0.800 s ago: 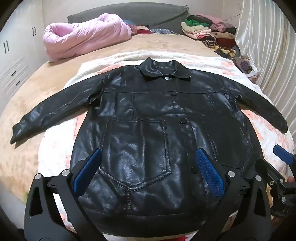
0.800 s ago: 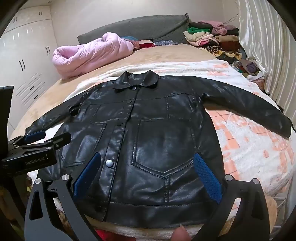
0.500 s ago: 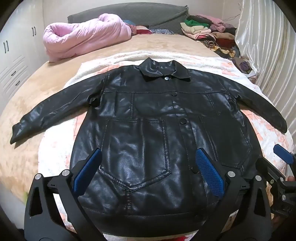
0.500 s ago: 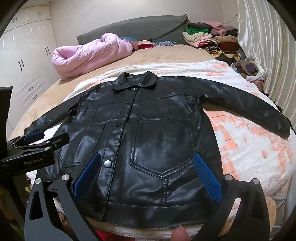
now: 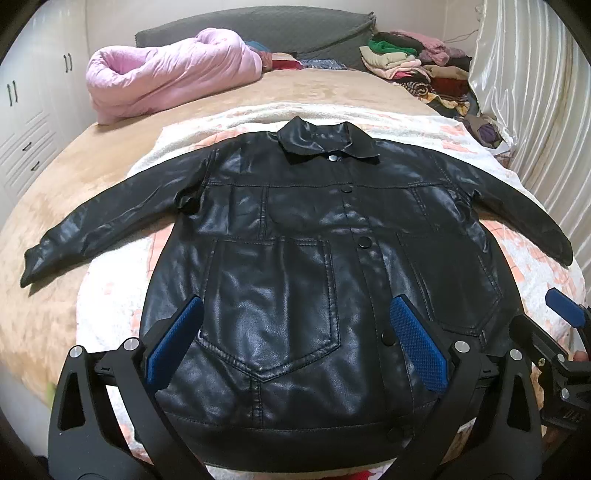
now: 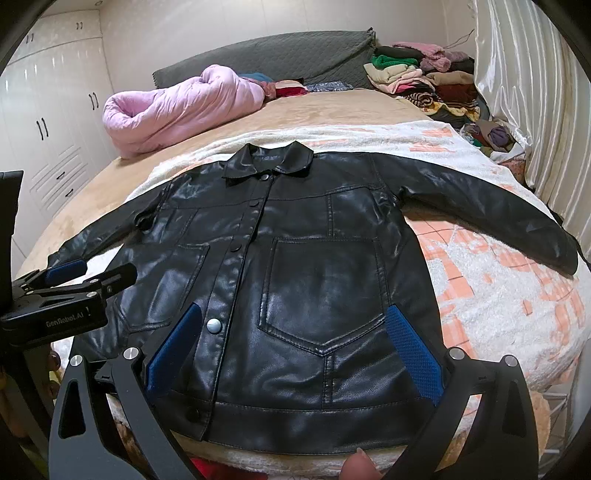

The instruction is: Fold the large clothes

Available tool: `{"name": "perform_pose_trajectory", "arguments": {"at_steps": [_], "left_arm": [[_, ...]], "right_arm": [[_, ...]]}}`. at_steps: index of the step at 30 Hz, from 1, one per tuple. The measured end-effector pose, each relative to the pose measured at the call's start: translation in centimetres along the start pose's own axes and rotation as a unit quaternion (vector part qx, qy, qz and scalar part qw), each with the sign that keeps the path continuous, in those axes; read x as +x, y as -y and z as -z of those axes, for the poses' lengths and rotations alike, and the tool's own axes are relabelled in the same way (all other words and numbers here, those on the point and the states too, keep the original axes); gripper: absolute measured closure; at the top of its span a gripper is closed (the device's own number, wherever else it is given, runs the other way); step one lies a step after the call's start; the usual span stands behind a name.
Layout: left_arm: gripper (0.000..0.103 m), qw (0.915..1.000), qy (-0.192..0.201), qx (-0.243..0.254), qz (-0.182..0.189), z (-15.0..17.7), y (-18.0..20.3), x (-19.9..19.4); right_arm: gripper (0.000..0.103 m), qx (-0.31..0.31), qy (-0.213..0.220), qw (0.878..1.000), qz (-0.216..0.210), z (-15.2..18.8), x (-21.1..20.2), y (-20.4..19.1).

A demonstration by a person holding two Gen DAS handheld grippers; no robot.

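A black leather jacket (image 5: 303, 236) lies flat and buttoned, front up, on a white and orange blanket (image 5: 110, 291), both sleeves spread out to the sides. It also shows in the right wrist view (image 6: 317, 266). My left gripper (image 5: 295, 343) is open and empty, hovering over the jacket's lower left pocket near the hem. My right gripper (image 6: 291, 343) is open and empty over the lower right pocket. Each gripper shows at the edge of the other's view: the right one in the left wrist view (image 5: 565, 332), the left one in the right wrist view (image 6: 70, 284).
The blanket lies on a tan bed (image 5: 74, 177). A pink quilt (image 5: 166, 74) sits at the head by a grey headboard (image 5: 258, 26). A pile of clothes (image 5: 417, 70) is at the far right, beside a white curtain (image 5: 535, 110). White wardrobes (image 6: 48, 122) stand on the left.
Both grippers have drifted very slightly; the jacket has not moved and both grippers stay open.
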State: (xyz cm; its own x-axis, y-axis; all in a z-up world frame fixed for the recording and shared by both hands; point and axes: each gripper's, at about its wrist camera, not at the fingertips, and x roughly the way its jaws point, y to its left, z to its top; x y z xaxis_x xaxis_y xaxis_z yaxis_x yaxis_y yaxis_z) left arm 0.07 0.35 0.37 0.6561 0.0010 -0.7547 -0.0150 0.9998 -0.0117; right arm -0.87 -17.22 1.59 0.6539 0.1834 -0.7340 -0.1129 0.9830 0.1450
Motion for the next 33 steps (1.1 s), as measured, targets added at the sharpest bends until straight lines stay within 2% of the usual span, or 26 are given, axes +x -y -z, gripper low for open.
{"name": "perform_pose_trajectory", "arguments": {"at_steps": [33], "left_arm": [[0.008, 1.0000, 0.003, 0.000, 0.000, -0.15, -0.11, -0.21]], "right_arm": [[0.004, -0.007, -0.002, 1.000, 0.001, -0.11, 0.25, -0.35]]}}
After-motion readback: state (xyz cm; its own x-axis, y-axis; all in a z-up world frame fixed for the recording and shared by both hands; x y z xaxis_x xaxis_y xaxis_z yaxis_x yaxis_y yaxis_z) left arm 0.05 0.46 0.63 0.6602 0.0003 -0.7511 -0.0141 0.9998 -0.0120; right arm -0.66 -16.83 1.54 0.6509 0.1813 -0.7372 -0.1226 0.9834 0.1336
